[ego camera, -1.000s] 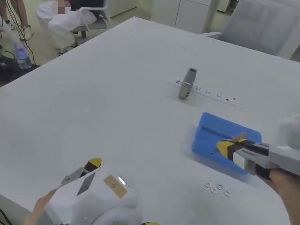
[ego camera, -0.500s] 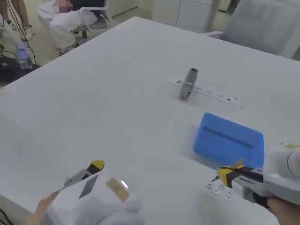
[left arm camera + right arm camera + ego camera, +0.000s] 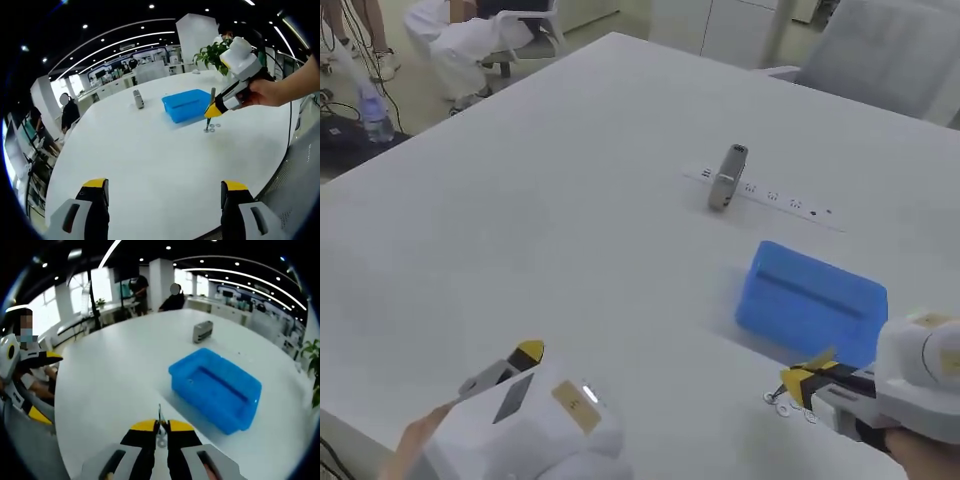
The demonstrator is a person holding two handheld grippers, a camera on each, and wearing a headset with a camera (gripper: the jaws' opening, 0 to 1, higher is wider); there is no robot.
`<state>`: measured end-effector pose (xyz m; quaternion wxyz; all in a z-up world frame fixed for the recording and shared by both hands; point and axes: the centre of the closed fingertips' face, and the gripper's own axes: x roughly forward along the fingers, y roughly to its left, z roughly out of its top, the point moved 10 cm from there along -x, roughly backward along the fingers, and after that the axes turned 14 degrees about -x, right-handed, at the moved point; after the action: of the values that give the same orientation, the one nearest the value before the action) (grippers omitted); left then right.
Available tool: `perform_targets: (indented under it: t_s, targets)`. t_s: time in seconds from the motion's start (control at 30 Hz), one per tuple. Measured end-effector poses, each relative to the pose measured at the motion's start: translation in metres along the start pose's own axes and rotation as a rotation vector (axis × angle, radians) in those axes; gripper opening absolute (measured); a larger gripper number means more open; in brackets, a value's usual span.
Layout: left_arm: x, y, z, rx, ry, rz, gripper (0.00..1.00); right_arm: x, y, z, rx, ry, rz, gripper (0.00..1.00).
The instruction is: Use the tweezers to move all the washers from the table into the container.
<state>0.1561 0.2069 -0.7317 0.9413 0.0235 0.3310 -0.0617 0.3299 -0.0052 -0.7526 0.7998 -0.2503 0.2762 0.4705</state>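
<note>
Right tongs (image 3: pixel 161 427) pinched nearly closed on the tweezers (image 3: pixel 159 412). A second ago they hung over the blue container (image 3: pixel 810 300). Now they are lower and nearer the desk (image 3: pixel 570 230) edge, tweezer tip down at the washers (image 3: pixel 782 407) (small cluster, count unclear), which lie on the desk near the container. Left tongs (image 3: pixel 164 185) gape wide, holding nothing, placed much as before.

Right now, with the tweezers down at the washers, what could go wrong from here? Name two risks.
1. The washers lie close together at the tip of the tweezers; a nudge might scatter them.
2. The right gripper holds thin tweezers; a washer may slip on the way to the container.
</note>
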Motion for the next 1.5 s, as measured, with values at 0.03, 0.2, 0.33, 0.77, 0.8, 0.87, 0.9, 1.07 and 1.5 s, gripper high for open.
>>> perform_targets:
  t_s: [0.03,0.2,0.33,0.77,0.8,0.87,0.9,1.07,1.5]
  targets:
    - [0.0,0.0,0.0,0.0,0.001,0.0,0.95,0.001,0.0,0.0,0.001,0.0,-0.002,0.03]
    - [0.0,0.0,0.0,0.005,0.005,-0.001,0.95,0.002,0.0,0.0,-0.003,-0.004,-0.021,0.02]
    - [0.0,-0.001,0.0,0.006,0.005,-0.003,0.95,0.002,0.003,0.0,-0.061,0.004,-0.034,0.02]
    - [-0.001,-0.002,0.002,0.012,-0.02,-0.016,0.95,-0.008,0.004,0.018,-0.067,-0.002,-0.029,0.02]
    - [-0.001,-0.002,0.002,0.014,-0.018,-0.015,0.95,-0.01,0.003,0.02,-0.068,-0.012,-0.035,0.02]
    - [-0.001,-0.002,0.001,0.013,-0.015,-0.016,0.95,-0.012,-0.001,0.024,-0.051,-0.025,-0.032,0.02]
    - [-0.001,-0.002,0.001,0.012,-0.017,-0.018,0.95,-0.014,-0.002,0.025,-0.046,-0.028,-0.033,0.02]
    - [-0.001,-0.001,0.002,-0.004,-0.016,-0.022,0.95,-0.017,-0.008,0.032,-0.061,-0.032,-0.04,0.02]
    - [0.0,-0.002,0.0,-0.003,-0.003,-0.026,0.95,-0.021,-0.029,0.056,-0.049,-0.083,-0.087,0.02]
